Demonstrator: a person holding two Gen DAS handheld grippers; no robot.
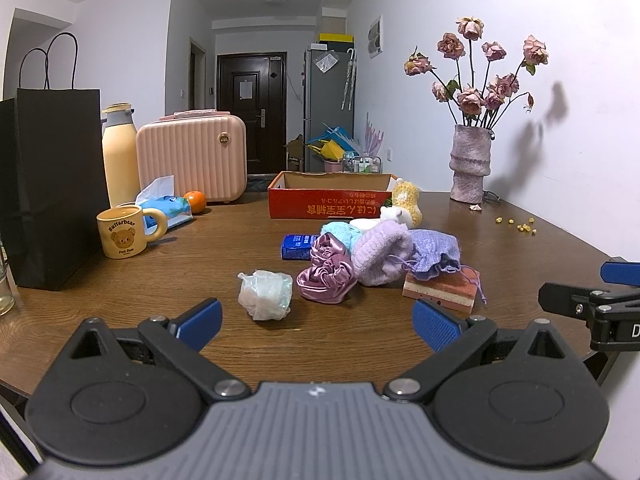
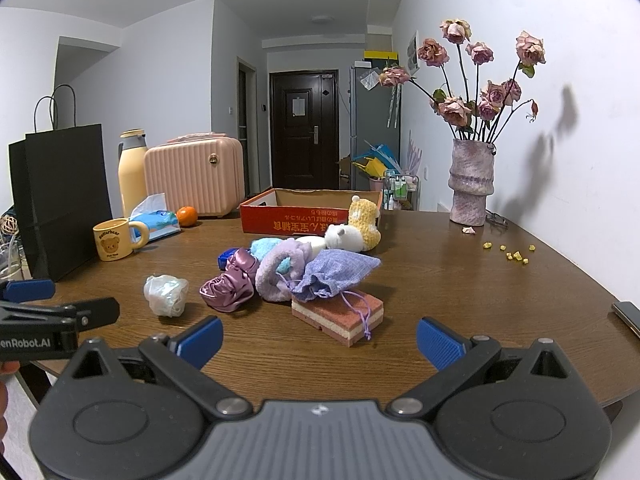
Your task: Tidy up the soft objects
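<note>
A heap of soft things lies mid-table: a white plastic-wrapped bundle (image 1: 265, 294) (image 2: 166, 294), a mauve satin scrunchie (image 1: 327, 274) (image 2: 230, 286), a fuzzy lilac piece (image 1: 382, 254) (image 2: 278, 274), a purple drawstring pouch (image 1: 436, 254) (image 2: 334, 274) on a pink layered sponge (image 1: 442, 290) (image 2: 338, 314), a teal fluffy piece (image 1: 340, 232), and white and yellow plush toys (image 1: 404, 204) (image 2: 358, 226). An open red cardboard box (image 1: 330, 196) (image 2: 308, 212) stands behind. My left gripper (image 1: 318, 326) is open and empty, short of the bundle. My right gripper (image 2: 320, 344) is open and empty before the sponge.
At left stand a black paper bag (image 1: 52, 184), a yellow bear mug (image 1: 122, 236), a tissue pack (image 1: 166, 206), an orange (image 1: 195, 201), a yellow flask (image 1: 119, 156) and a pink case (image 1: 192, 156). A vase of dried roses (image 1: 470, 164) stands at the back right. A phone (image 2: 628, 316) lies at the table's right edge.
</note>
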